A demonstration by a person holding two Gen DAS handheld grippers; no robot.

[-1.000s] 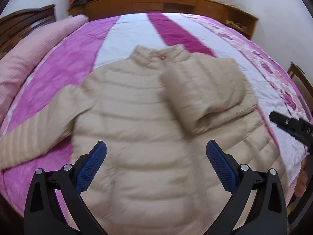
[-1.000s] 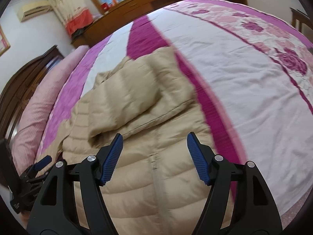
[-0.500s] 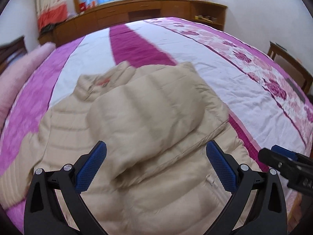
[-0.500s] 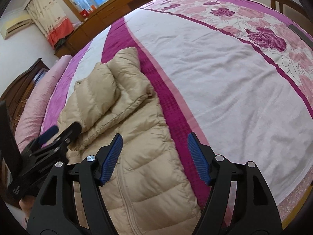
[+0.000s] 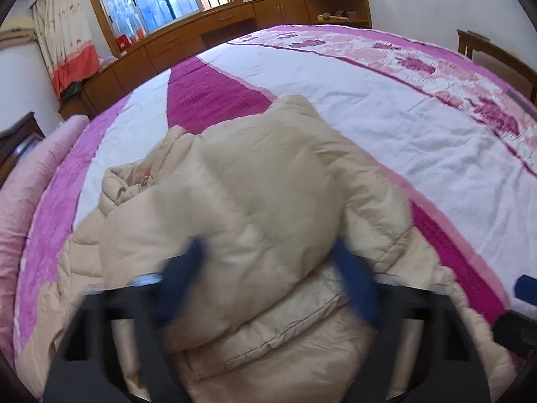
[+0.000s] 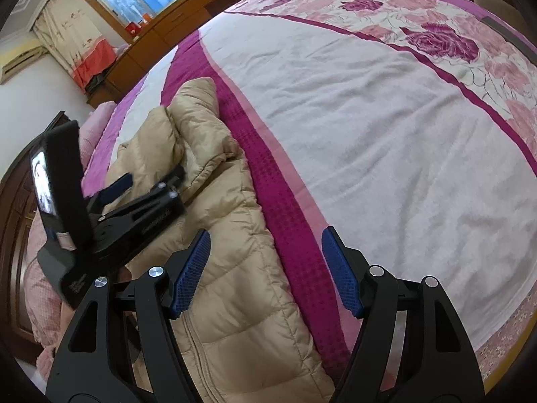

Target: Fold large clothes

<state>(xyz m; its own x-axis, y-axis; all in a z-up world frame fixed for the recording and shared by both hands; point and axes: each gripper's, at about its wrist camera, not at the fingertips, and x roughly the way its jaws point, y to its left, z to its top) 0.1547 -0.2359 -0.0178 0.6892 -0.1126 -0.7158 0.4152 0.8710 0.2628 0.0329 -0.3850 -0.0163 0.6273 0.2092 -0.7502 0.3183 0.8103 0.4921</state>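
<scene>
A beige puffer jacket lies front up on the bed, its right sleeve folded across the chest. My left gripper is low over that folded sleeve, its blue pads blurred on either side of the sleeve's end and still apart. The jacket also shows in the right wrist view, with the left gripper on the folded sleeve. My right gripper is open and empty, above the jacket's right edge and the magenta stripe.
The pink, white and magenta bedspread covers a large bed. A pink pillow lies at the left. A wooden cabinet runs under the window at the back. A wooden chair stands at the right.
My left gripper has moved forward and down onto the folded sleeve and its jaws have narrowed. My right gripper has shifted right, toward the jacket's edge.
</scene>
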